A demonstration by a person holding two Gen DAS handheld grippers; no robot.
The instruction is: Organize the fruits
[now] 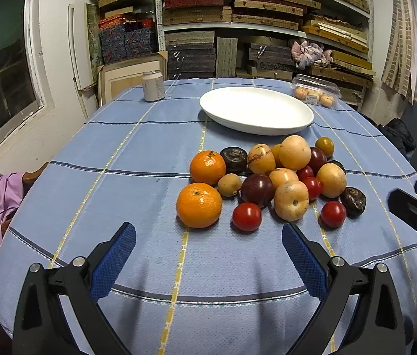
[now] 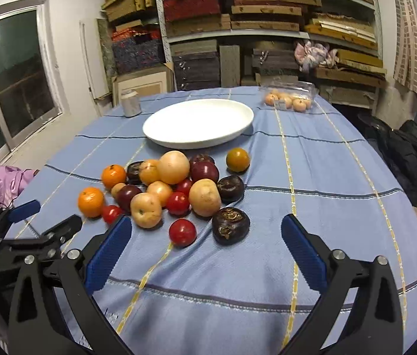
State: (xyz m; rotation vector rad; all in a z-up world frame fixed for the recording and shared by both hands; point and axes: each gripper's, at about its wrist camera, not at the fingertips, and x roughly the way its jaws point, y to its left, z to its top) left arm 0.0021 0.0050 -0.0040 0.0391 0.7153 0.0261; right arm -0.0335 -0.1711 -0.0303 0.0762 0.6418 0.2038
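Shelves of stacked boxes back a surface (image 1: pixel 137 153) under a blue checked cloth, where sorting has not yet begun: the white plate (image 1: pixel 256 109) sits empty behind a loose pile of fruit. From the left wrist, the left tongs (image 1: pixel 208 247) hang apart and empty just short of the pile, nearest an orange (image 1: pixel 199 204); two oranges, four or so red tomatoes and two dark plums show, with several pale yellow fruits and dark brown ones harder to count where they overlap. A jar (image 1: pixel 153 85) and a clear punnet (image 1: pixel 316 90) stand well behind. From the right wrist, the right tongs (image 2: pixel 207 242) are likewise spread and hold nothing, with a tomato (image 2: pixel 182 232) and a brown fruit (image 2: pixel 231 225) just ahead; one yellow-green fruit (image 2: pixel 238 159) lies apart near the plate. The next move likely calls for closing on an outlying piece without scattering its neighbours.
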